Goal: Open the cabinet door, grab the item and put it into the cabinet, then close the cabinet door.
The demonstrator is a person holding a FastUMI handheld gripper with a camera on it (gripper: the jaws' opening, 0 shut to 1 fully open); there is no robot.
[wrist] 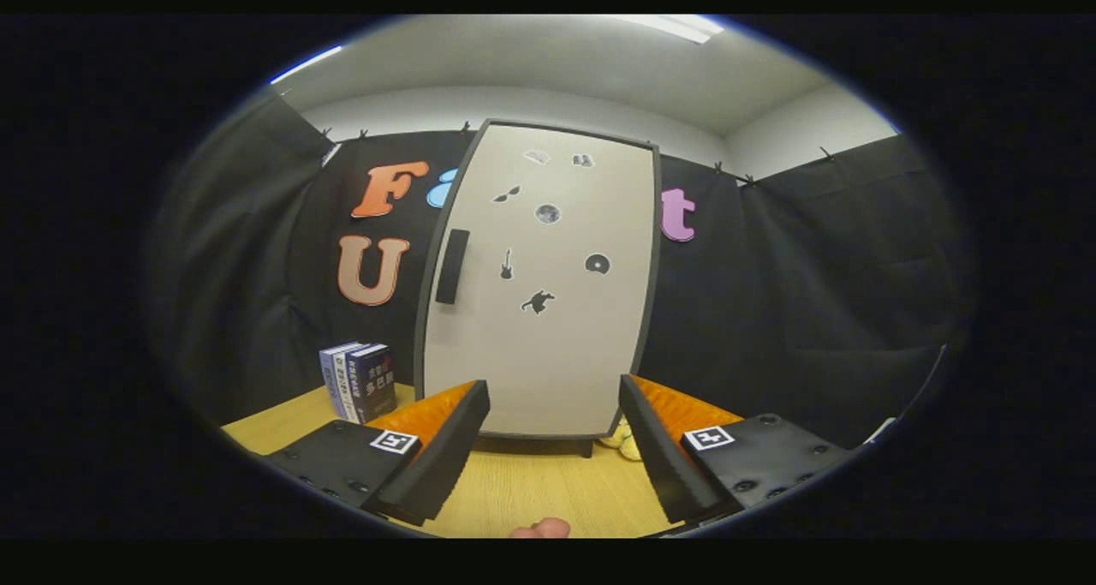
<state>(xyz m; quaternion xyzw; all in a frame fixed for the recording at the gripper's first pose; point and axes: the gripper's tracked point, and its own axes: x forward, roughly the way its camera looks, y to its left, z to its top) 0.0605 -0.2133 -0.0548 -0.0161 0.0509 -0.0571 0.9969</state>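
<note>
A tall cabinet (548,311) with a light door in a dark frame stands on the wooden table (531,491), straight ahead beyond my fingers. The door is closed and carries several small dark stickers. Its dark vertical handle (452,265) sits on the door's left side. A small pale yellowish item (623,441) lies on the table at the cabinet's lower right corner, partly hidden behind my right finger. My gripper (555,448) is open with nothing between its fingers, held short of the cabinet. A fingertip of a person's hand (541,528) shows below the fingers.
Three upright books (360,381) stand on the table left of the cabinet, just beyond my left finger. Black cloth walls enclose the table behind and on both sides.
</note>
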